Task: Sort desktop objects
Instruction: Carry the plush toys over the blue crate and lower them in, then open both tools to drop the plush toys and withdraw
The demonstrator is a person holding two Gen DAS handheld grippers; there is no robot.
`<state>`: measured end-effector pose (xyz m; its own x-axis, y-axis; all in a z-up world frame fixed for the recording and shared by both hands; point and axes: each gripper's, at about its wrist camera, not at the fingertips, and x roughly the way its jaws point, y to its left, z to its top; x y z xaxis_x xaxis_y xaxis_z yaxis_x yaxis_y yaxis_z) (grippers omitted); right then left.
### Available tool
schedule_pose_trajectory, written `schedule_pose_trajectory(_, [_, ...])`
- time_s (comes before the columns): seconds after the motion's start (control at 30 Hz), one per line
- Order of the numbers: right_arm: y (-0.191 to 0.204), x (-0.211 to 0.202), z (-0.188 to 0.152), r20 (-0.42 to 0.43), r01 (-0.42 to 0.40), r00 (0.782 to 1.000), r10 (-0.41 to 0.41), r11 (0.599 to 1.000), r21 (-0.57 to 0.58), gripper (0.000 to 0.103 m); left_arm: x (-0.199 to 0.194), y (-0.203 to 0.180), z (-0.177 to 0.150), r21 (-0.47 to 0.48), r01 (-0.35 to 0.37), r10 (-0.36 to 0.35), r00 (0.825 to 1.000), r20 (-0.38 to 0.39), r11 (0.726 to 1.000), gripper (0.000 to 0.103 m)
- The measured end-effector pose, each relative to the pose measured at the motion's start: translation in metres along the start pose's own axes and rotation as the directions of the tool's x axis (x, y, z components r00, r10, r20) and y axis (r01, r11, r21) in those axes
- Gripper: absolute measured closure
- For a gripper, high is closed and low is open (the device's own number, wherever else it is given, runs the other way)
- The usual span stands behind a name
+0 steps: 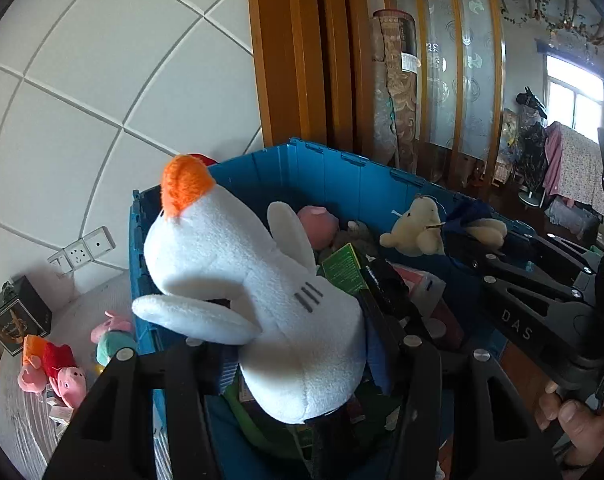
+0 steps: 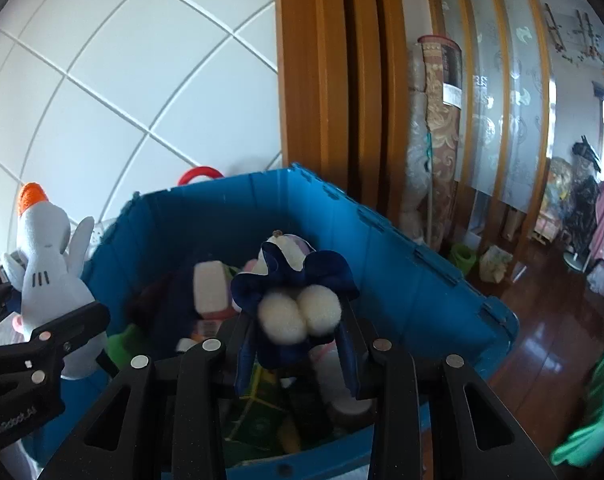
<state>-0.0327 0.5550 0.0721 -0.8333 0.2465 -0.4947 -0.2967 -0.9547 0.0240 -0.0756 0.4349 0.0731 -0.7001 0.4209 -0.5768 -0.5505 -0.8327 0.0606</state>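
Overhead, white plush goose [image 1: 262, 304], orange beak, dark wing stripes, left gripper [image 1: 286, 344] clamping it

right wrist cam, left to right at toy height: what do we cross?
White plush goose with orange beak held by left gripper → cream plush toy in navy blue dress held by right gripper → blue plastic crate's right wall → dark wooden floor.

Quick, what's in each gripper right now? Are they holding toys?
Left gripper: closed on the white goose toy, above the blue bin.
Right gripper: closed on the cream toy in blue cloth, above the same bin.
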Motion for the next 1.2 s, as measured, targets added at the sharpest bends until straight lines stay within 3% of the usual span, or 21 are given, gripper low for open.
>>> schedule_pose_trajectory(0.3, [-0.023,0.031,-0.007,-0.054,0.031,0.998,-0.033,0.999,-0.031,0.067,0.016,-0.008,0.003,-0.012,0.002,-0.002,1.000,-0.026,1.000,0.048])
schedule_pose_trajectory(0.43, [-0.025,0.039,-0.008,-0.070,0.027,0.997,-0.029,0.999,-0.037,0.060,0.015,-0.004,0.002,-0.028,0.005,-0.006,0.999,-0.031,1.000,0.041])
schedule_pose_trajectory(0.57, [-0.023,0.036,-0.008,-0.064,0.030,0.997,-0.032,0.999,-0.034,0.024,0.013,0.001,0.001,-0.034,0.002,-0.002,1.000,-0.019,0.999,0.030])
schedule_pose_trajectory(0.67, [-0.021,0.031,-0.007,-0.050,0.031,0.998,-0.033,0.999,-0.035,0.014,0.003,0.005,0.001,-0.036,0.007,-0.006,1.000,0.019,0.999,0.023])
schedule_pose_trajectory(0.77, [-0.020,0.024,-0.006,-0.037,0.037,0.999,-0.038,0.999,-0.033,0.000,-0.004,0.009,0.003,-0.040,0.006,-0.004,0.999,0.043,0.999,0.022])
schedule_pose_trajectory(0.93, [-0.013,0.004,-0.002,0.001,0.024,1.000,-0.024,0.999,-0.025,0.000,-0.019,0.028,-0.004,-0.074,0.007,-0.002,0.998,0.068,0.997,0.022])
schedule_pose_trajectory(1.2, [0.031,-0.032,0.006,0.087,-0.021,0.996,0.024,0.999,-0.039,0.000,-0.050,0.081,-0.025,-0.139,-0.039,0.055,0.993,0.108,0.989,0.022])
